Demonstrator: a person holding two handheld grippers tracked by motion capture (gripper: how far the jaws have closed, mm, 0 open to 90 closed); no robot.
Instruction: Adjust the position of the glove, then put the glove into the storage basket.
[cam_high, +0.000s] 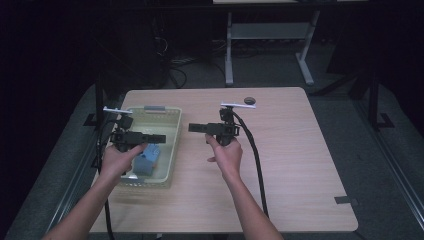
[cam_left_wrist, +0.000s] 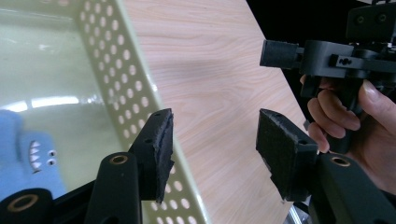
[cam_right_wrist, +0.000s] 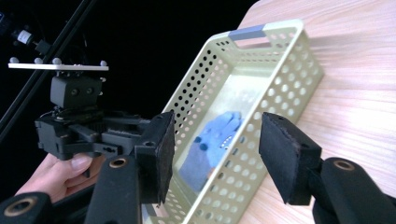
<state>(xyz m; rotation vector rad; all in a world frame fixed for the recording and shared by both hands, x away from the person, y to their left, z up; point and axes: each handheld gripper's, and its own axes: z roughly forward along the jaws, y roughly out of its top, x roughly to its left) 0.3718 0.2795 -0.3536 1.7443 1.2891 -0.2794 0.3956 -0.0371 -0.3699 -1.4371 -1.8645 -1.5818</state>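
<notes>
A pale green perforated basket (cam_high: 175, 145) stands on the left part of the wooden table (cam_high: 300, 150). A blue shark toy (cam_high: 148, 159) lies inside it, near the front. My left gripper (cam_high: 161, 138) hovers over the basket and points right, jaws open with nothing between them. Just right of the basket, my right gripper (cam_high: 192, 128) points left toward it, open and empty too. In the left gripper view the open left gripper (cam_left_wrist: 215, 149) straddles the basket wall (cam_left_wrist: 126, 79), beside the toy (cam_left_wrist: 28, 158). The right gripper view frames the basket (cam_right_wrist: 289, 70) and toy (cam_right_wrist: 212, 140) between the right gripper's (cam_right_wrist: 217, 154) jaws.
A small dark round thing (cam_high: 249, 100) lies at the table's far edge. A dark tape patch (cam_high: 345, 200) sits near the front right corner. A cable (cam_high: 257, 165) trails from the right gripper across the table. Another desk's legs (cam_high: 229, 50) stand beyond.
</notes>
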